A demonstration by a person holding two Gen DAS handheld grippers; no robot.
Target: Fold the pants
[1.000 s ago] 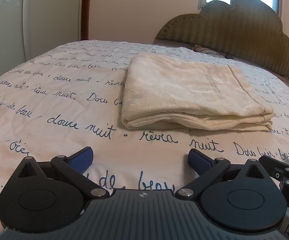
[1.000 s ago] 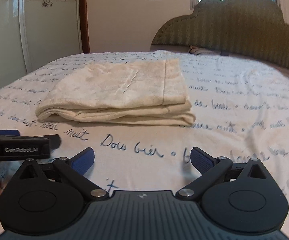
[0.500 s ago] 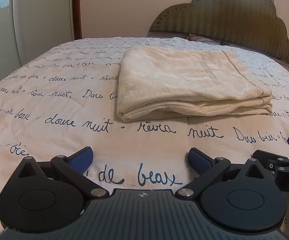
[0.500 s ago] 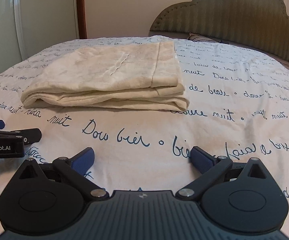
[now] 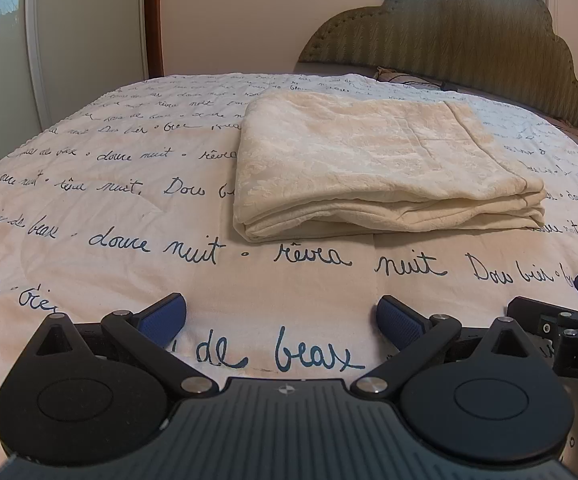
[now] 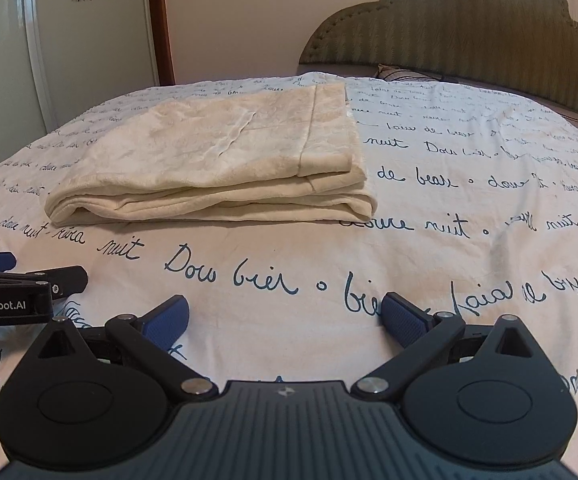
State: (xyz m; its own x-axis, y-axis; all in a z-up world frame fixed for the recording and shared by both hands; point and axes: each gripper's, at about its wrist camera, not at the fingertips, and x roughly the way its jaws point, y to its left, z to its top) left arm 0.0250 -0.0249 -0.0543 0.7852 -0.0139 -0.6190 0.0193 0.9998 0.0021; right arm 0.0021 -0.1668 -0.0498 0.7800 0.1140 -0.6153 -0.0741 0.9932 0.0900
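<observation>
Folded pants (image 5: 373,164) on the bed (image 5: 101,216)

Left hand-held gripper (image 5: 281,316) and right hand-held gripper (image 6: 285,316) both released (nothing between the fingers), pants lying ahead of each.

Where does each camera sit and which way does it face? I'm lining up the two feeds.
Left wrist: on the left tool, looking forward along its open fingers across the bed at the folded pants and headboard; the right tool shows at its right edge.
Right wrist: on the right tool, fingers open, facing the same way; the left tool shows at its left edge.
Shared: pants, bed, headboard.
</observation>
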